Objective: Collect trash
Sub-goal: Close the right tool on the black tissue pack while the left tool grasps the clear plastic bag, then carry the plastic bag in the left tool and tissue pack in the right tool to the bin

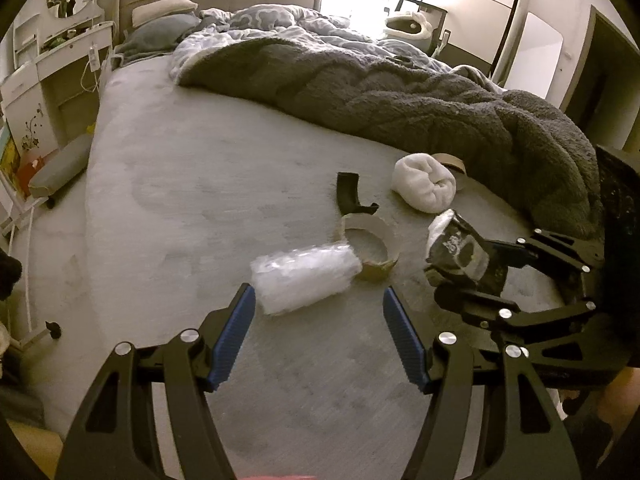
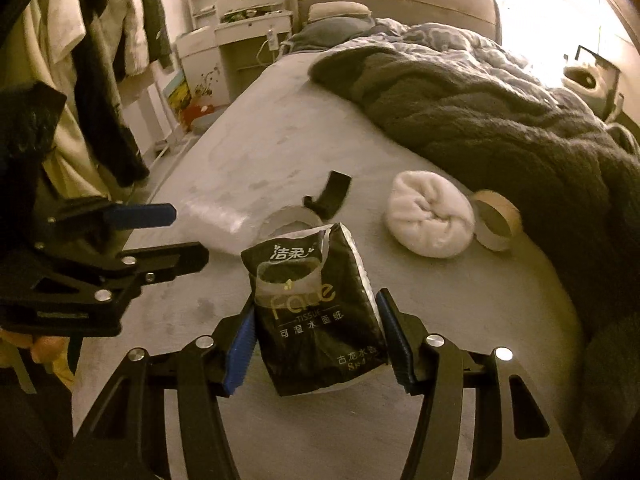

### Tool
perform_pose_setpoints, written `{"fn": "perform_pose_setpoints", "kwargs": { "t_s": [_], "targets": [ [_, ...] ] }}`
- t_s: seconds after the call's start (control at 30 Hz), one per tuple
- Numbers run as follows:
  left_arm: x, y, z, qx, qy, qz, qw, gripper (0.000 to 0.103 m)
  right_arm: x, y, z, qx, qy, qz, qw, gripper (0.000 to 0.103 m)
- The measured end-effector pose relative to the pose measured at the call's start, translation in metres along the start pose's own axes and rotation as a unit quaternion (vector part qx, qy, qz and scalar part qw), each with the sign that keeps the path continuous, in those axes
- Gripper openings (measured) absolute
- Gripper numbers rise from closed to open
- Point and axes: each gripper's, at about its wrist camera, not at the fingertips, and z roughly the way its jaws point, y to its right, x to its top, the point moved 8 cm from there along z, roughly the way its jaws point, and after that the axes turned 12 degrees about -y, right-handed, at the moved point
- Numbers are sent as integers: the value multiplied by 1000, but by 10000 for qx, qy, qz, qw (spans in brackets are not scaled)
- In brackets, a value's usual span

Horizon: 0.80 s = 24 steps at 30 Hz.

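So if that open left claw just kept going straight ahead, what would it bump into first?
Most likely the clear crinkly plastic wrapper lying on the grey bed, just beyond the left gripper. Its fingers stand open, slightly right of the wrapper, so depth is a guess.

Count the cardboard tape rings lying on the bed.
2. One tape ring sits beside the plastic roll; the other ring lies behind the white towel, by the blanket. More may hide underneath.
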Motion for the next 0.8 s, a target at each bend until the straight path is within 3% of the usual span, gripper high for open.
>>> {"fn": "perform_pose_setpoints", "kwargs": {
  "t_s": [0.33,0.53,0.8],
  "targets": [
    [8,-3,25,393,-89,-349,9986,68,-7,24,-2,60,33,248,9997,58],
    [13,-8,30,449,-48,-601,9972,63,-10,34,-3,123,45,340,9993,58],
    [14,-8,34,644,-65,-568,9963,61,-11,39,-4,188,55,378,9991,58]
  ]
}}
